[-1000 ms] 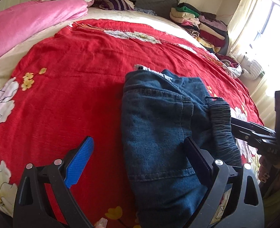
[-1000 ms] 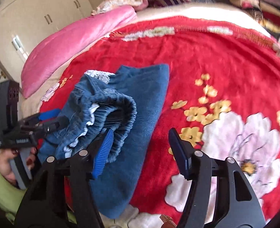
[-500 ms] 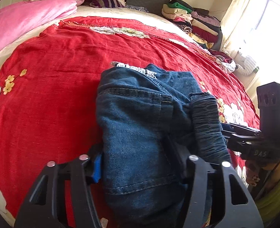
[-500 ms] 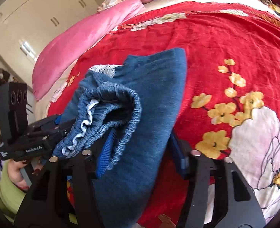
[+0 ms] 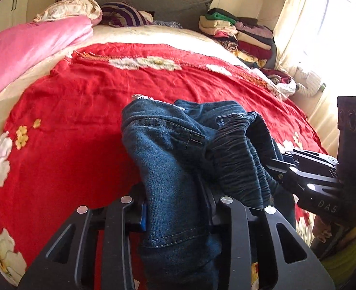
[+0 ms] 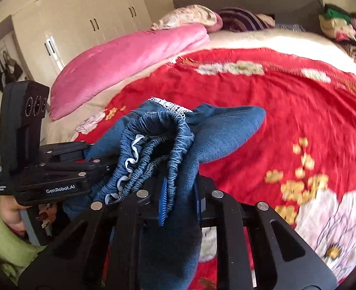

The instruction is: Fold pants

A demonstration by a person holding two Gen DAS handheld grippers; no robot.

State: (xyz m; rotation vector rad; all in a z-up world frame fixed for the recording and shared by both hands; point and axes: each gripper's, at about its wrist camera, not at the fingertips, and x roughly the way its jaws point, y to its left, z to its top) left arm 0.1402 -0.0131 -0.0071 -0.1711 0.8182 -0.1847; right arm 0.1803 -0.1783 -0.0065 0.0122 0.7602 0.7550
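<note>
- Right now we have both grippers clamped on the folded dark-blue denim pants with the gathered elastic waistband (image 5: 178, 169): the jaws of our left gripper (image 5: 175, 212) have just been closing and pinch a thick fold of denim, and those of our right gripper (image 6: 180, 200) have just been closing on the waistband edge and the cloth under it.
- The pants sit between and ahead of both grippers, bunched up over the red flower-printed bedspread (image 5: 81, 101), with their far end beyond our fingertips.
- Our worry: each grip takes several layers, so an inner layer could slide out and undo the fold.
- The puckered waistband beside our right gripper is springy; it could squirm free or pull the stack crooked.
- If our two hands travel unevenly, the bundle could twist and land wrinkled.
- The lace-trimmed edge (image 6: 170, 105) at the far end could flip under.
- Writing: "GenRobot.AI" on the left gripper's body in the right wrist view; "DAS" on the right gripper's body in the left wrist view.
</note>
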